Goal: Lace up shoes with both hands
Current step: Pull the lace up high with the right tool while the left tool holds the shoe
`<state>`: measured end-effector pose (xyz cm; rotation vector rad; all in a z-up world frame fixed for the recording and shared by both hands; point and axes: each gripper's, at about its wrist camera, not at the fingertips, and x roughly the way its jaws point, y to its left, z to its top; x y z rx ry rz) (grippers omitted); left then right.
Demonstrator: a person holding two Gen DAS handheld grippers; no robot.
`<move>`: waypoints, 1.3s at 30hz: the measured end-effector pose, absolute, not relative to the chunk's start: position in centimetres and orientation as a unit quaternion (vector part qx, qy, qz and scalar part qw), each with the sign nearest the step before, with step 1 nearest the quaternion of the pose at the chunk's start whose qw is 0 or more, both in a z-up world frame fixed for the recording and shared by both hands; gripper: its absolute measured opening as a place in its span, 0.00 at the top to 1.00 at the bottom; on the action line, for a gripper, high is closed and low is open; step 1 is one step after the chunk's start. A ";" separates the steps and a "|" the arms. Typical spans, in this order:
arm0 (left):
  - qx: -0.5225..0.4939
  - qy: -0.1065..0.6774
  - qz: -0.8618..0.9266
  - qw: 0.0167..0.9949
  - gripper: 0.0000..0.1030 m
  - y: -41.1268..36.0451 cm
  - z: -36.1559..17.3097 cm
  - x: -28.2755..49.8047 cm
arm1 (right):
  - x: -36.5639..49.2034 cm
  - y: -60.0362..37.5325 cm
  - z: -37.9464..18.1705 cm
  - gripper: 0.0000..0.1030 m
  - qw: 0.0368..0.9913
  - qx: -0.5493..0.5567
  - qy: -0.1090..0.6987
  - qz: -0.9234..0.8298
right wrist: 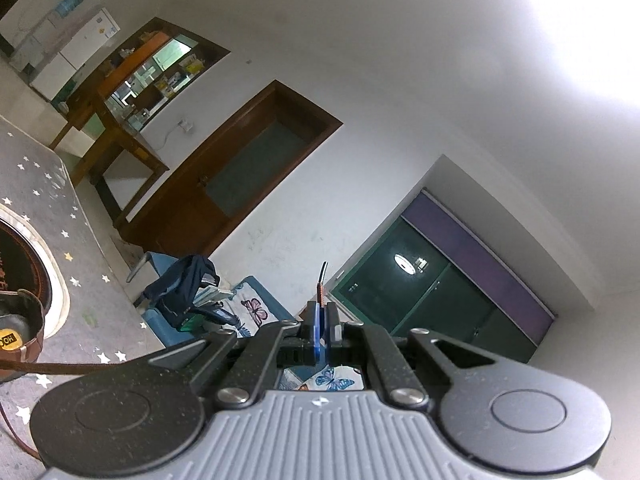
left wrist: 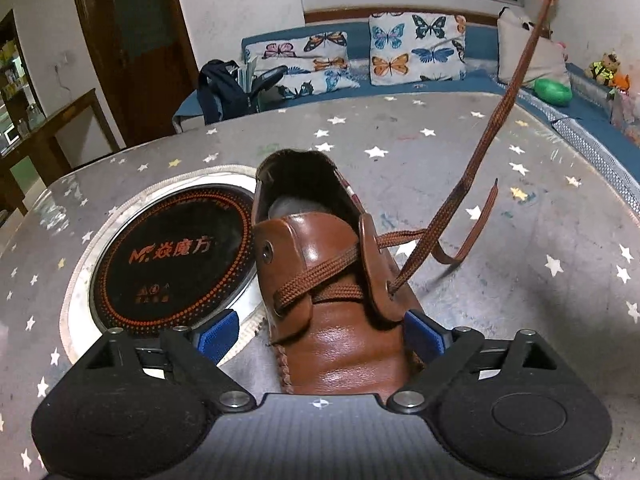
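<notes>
Grey star-print table (left wrist: 440,152), built-in round hob (left wrist: 176,260) at its middle, bench with butterfly cushions behind. The brown shoe (left wrist: 332,280) stood on the table just right of the hob, toe toward my left gripper (left wrist: 320,340), heel opening away from it. Its long axis ran almost straight along the line my left fingers pointed.

My left gripper stood spread wide, one blue pad on each side of the toe and neither pressing the leather as far as I could see. The lower eyelets were already crossed.

My right gripper (right wrist: 321,330) was pressed shut, pinching the lace (left wrist: 500,120) close to its dark tip (right wrist: 322,270), which stuck out beyond the pads. It pointed out at the room, not at the shoe. In the left view that lace ran taut from a right-flap eyelet up and off the top right corner. A second, loose end (left wrist: 476,220) curled on the table right of the shoe.

Judgement: the left eyelet (left wrist: 267,251) near the throat was empty, so the held tip probably had to cross over the tongue to that side. The left gripper was nearer and placed to steady the toe.
</notes>
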<state>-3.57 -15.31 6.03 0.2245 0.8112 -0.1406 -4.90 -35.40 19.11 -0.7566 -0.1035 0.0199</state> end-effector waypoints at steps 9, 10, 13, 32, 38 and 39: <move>0.108 0.398 -0.064 0.909 0.07 -15.2 6.1 -3.5 | -5.5 -35.0 19.1 0.99 0.926 -0.372 -0.053 0.011; 0.107 0.399 -0.063 0.909 0.07 -15.2 6.1 -3.4 | -5.4 -35.0 19.0 0.99 0.926 -0.373 -0.054 0.010; 0.106 0.401 -0.063 0.908 0.07 -15.1 6.2 -3.4 | -5.4 -34.9 19.0 0.99 0.926 -0.373 -0.054 0.009; 0.093 0.407 -0.066 0.906 0.06 -14.5 6.5 -3.2 | -6.2 -33.9 19.5 0.99 0.924 -0.378 -0.060 0.011; 0.080 0.407 -0.071 0.907 0.06 -13.6 7.0 -3.4 | -6.2 -33.7 19.4 0.99 0.923 -0.379 -0.056 0.014; 0.080 0.404 -0.071 0.908 0.06 -13.4 7.1 -3.5 | -6.2 -33.7 19.4 0.99 0.923 -0.380 -0.055 0.014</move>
